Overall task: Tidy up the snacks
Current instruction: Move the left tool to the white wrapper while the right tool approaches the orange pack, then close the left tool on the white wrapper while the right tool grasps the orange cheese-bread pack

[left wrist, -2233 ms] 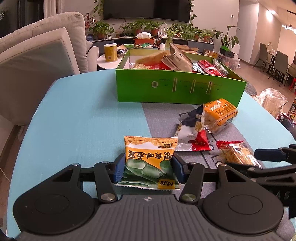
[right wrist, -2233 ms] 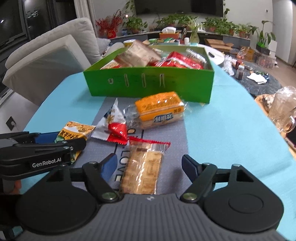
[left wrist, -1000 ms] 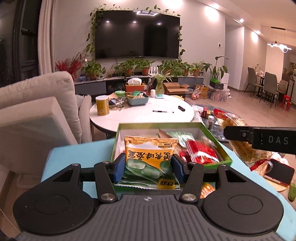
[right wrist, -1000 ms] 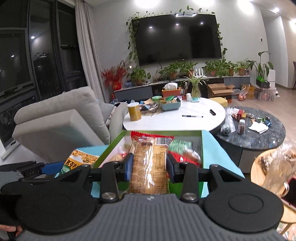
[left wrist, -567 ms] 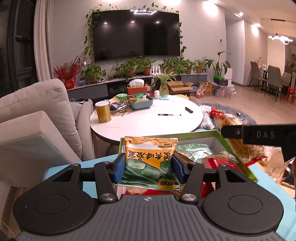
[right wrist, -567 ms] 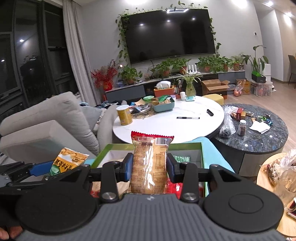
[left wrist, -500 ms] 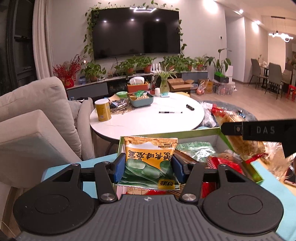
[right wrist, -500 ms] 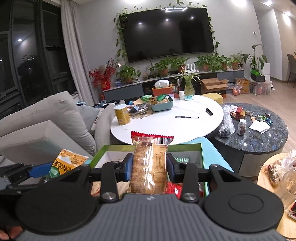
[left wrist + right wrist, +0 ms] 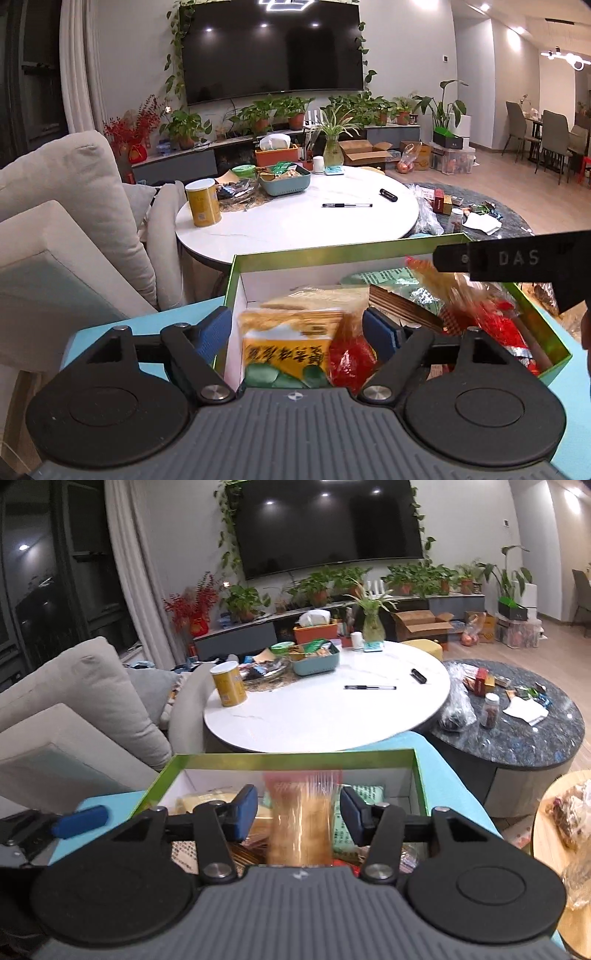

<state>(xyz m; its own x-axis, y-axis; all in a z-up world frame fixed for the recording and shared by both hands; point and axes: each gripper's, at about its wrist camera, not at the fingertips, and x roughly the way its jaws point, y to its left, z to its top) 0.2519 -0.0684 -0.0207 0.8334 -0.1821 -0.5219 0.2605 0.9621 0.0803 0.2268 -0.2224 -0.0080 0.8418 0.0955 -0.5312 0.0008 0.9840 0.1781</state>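
A green box [image 9: 332, 254] with white inner walls holds several snack packs on the teal table. My left gripper [image 9: 297, 328] is open above the box's left end; the yellow-and-green bean pack [image 9: 284, 350] is blurred between the jaws, falling free into the box. My right gripper [image 9: 298, 812] is open over the box [image 9: 295, 758]; the clear cracker pack [image 9: 301, 823] with a red top is blurred between its jaws, dropping. The right gripper's arm [image 9: 517, 258] also shows at the right of the left wrist view.
A white round table [image 9: 295, 218] with a yellow can [image 9: 202, 202], a teal bowl and a pen stands behind the box. A beige sofa [image 9: 55, 221] is at the left. A dark round table [image 9: 517, 723] with clutter is at the right.
Both grippers have opened over the green box. The bean pack and the cracker pack have left the jaws and are dropping into the box.
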